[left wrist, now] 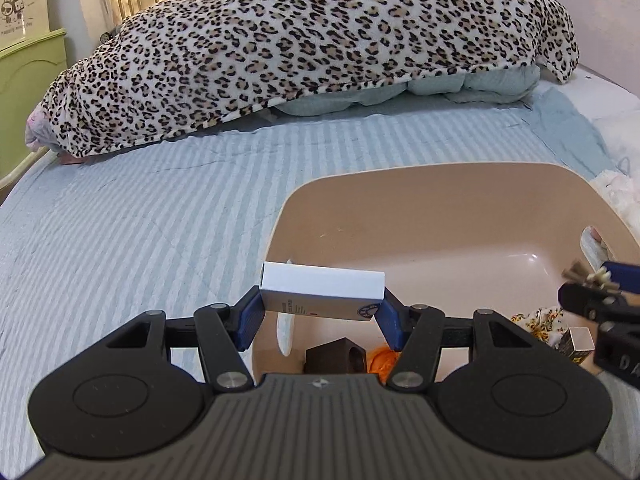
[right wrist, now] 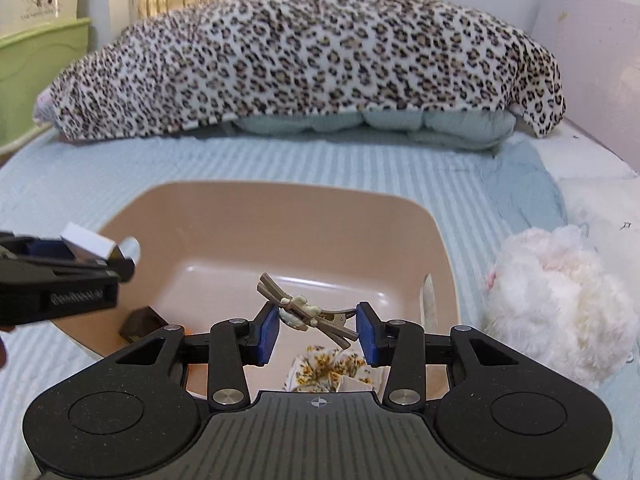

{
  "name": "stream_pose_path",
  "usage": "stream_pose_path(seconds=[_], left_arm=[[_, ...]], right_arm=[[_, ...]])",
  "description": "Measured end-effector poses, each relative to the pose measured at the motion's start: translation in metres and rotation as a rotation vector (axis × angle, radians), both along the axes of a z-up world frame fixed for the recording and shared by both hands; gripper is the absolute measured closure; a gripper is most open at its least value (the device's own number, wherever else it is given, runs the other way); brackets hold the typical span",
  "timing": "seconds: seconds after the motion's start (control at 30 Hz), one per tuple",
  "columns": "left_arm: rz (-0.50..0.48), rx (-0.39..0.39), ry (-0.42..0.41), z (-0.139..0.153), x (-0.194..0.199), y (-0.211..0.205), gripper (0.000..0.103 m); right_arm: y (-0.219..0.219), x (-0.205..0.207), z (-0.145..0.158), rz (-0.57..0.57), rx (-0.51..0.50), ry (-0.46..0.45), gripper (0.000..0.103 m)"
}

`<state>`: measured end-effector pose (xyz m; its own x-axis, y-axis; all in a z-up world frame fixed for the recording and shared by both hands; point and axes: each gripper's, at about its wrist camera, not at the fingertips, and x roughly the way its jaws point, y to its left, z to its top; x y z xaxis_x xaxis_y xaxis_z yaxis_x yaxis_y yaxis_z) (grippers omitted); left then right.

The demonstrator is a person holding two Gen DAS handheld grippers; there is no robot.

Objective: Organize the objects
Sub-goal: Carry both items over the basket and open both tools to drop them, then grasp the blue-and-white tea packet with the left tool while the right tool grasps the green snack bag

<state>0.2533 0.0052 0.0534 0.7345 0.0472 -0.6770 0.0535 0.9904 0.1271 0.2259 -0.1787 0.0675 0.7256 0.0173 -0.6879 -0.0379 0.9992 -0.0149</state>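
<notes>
A leopard-print blanket [left wrist: 312, 48] is heaped across the head of the striped blue bed [left wrist: 132, 220], at twelve o'clock in both views. Nearer sits a beige tub [right wrist: 224, 216], evidently the collecting bin: a dark block [left wrist: 336, 354], an orange thing [left wrist: 380, 358] and a floral cloth [right wrist: 328, 368] already lie inside. A fluffy white toy [right wrist: 560, 300] waits outside it at three o'clock in the right wrist view.

The left gripper [left wrist: 320, 316] is clamped on a white carton [left wrist: 322, 292], pinched at its two ends, so its long axis runs nine to three, level, over the tub's near left rim, probably ready to drop. The right gripper [right wrist: 316, 330] pinches a small hair clip [right wrist: 306, 312] above the tub's floor; its axis slants from ten towards four.
</notes>
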Motion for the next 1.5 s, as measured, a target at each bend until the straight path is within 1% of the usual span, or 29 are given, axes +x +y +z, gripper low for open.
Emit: stream_pose_path(seconds=[0.13,0.17,0.23,0.27,0.37,0.4,0.5,0.53,0.6,0.8,0.9,1.03,1.27,1.43,1.5], left_arm=[[-0.004,-0.004,0.000,0.001,0.000,-0.003,0.042],[-0.010,-0.008,-0.001,0.003,-0.002,-0.004,0.042],[-0.018,-0.015,-0.010,0.007,-0.007,-0.007,0.041],[-0.020,-0.016,-0.017,0.010,-0.010,-0.008,0.040],[-0.017,-0.017,-0.037,0.022,-0.022,-0.010,0.026],[-0.018,-0.019,-0.044,0.026,-0.027,-0.010,0.026],[-0.019,-0.020,-0.048,0.036,-0.043,-0.010,0.024],[-0.016,-0.021,-0.051,0.038,-0.049,-0.009,0.023],[-0.006,-0.026,-0.057,0.043,-0.061,-0.006,0.019],[0.020,-0.046,-0.044,0.044,-0.094,0.005,0.015],[0.015,-0.036,-0.026,0.038,-0.106,0.006,0.015],[0.013,-0.030,0.008,0.022,-0.119,0.007,0.015],[0.013,-0.065,0.115,-0.020,-0.125,0.012,0.015],[0.006,-0.124,0.183,-0.042,-0.120,0.011,0.015],[-0.004,-0.131,0.203,-0.050,-0.118,0.009,0.015]], right_arm=[[-0.006,0.000,-0.001,-0.009,0.017,0.014,0.064],[-0.008,-0.001,0.000,-0.013,0.022,0.016,0.053],[-0.013,-0.005,0.005,-0.017,0.037,0.007,0.052],[-0.014,-0.008,0.009,-0.019,0.039,0.000,0.049],[-0.018,-0.020,0.022,-0.021,0.044,-0.032,0.042],[-0.020,-0.026,0.026,-0.022,0.047,-0.042,0.039],[-0.023,-0.042,0.038,-0.023,0.058,-0.063,0.034],[-0.023,-0.048,0.042,-0.021,0.062,-0.068,0.033],[-0.023,-0.062,0.048,-0.015,0.070,-0.075,0.027],[-0.019,-0.093,0.049,0.009,0.068,-0.063,0.023],[-0.017,-0.106,0.042,0.014,0.068,-0.044,0.023],[-0.017,-0.117,0.029,0.013,0.070,-0.015,0.022],[-0.016,-0.126,0.002,0.016,0.051,0.044,0.022],[-0.013,-0.125,-0.015,0.021,0.037,0.082,0.022],[-0.013,-0.124,-0.021,0.023,0.032,0.095,0.022]])
